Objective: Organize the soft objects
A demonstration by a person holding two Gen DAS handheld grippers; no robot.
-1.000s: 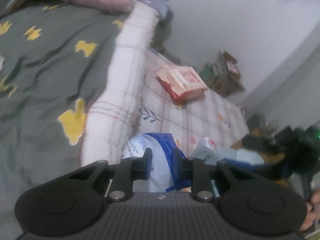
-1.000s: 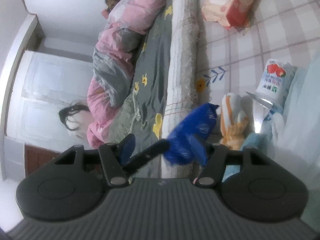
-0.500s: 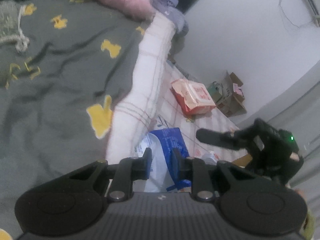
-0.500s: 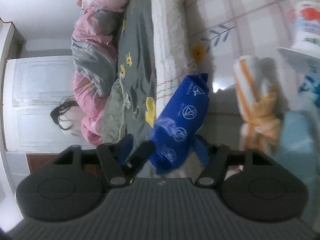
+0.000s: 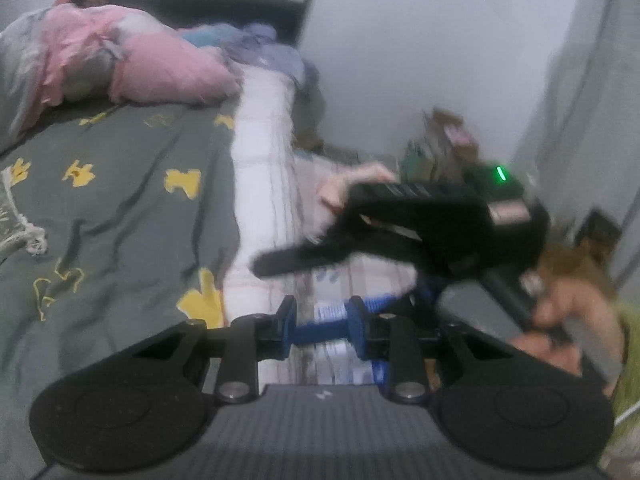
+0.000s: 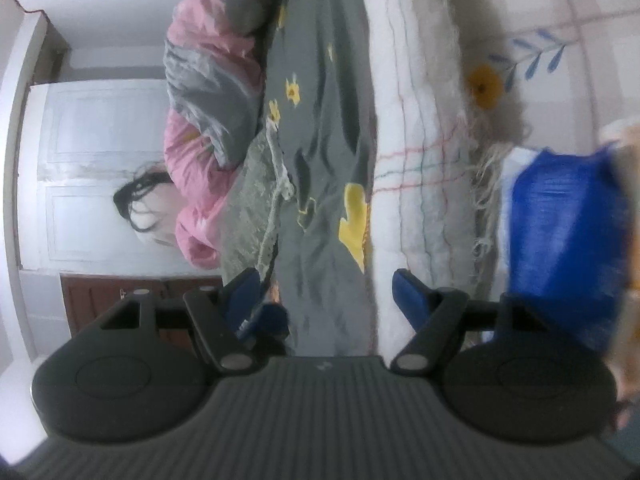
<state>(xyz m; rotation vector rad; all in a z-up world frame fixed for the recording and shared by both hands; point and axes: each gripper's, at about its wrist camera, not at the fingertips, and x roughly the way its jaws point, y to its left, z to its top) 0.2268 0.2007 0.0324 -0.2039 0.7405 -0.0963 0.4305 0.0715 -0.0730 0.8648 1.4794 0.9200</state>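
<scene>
- Left wrist view, far left: a grey bedspread (image 5: 120,216) printed with yellow shapes covers the bed, with a crumpled pink quilt (image 5: 132,68) heaped at its far end against a dark headboard (image 5: 224,4).
- Along the bedspread's right edge runs a thick white rolled blanket (image 5: 260,184) with thin coloured lines.
- Bottom centre: the left gripper (image 5: 322,322) has its blue-padded fingers a narrow gap apart. Its jaws have just been opening slightly, and a blue and white soft packet (image 5: 340,350) sits between the pads and below them. Blur hides whether the pads press on it.
- To the right, the right gripper (image 5: 260,268) reaches in as a dark, blurred shape with a green light, above a pale checked sheet (image 5: 372,276).
- Far right: a hand (image 5: 560,328) at the edge, badly blurred.
- Right wrist view, left: a white door (image 6: 80,168), with the quilt and bedspread beside it.
- Bottom centre: the right gripper's fingers (image 6: 408,296) stand well apart with nothing between them; they have just been opening further.
- Right: the blue packet lies beside the blanket's fringe, outside the right finger.
</scene>
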